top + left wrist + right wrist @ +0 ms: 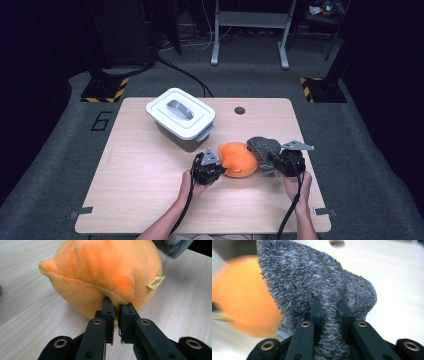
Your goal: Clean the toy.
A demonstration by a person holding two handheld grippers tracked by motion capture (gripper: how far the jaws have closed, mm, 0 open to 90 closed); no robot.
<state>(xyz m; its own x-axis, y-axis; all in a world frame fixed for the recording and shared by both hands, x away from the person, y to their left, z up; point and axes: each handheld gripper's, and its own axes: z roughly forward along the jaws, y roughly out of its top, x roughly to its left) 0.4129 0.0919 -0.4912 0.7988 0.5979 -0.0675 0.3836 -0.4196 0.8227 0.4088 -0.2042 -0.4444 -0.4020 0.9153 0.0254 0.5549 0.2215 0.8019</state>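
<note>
From above we see a lidded white plastic box [181, 117] on the table [140, 175], contents hidden. Just right of it, our left gripper [116, 307] pinches a seam of the round orange plush toy [105, 272], whose small label shows close up. Our right gripper [332, 305] pinches a fuzzy grey cloth [312, 277] against the toy.

On the bench [150, 190], a lidded box [181, 118] is set at the far left. Nearer the front edge, a plush toy [239, 159] is placed right of centre, with a cloth [264, 147] touching its right side. The toy is flanked by the left gripper [209, 165] and right gripper [286, 161].
</note>
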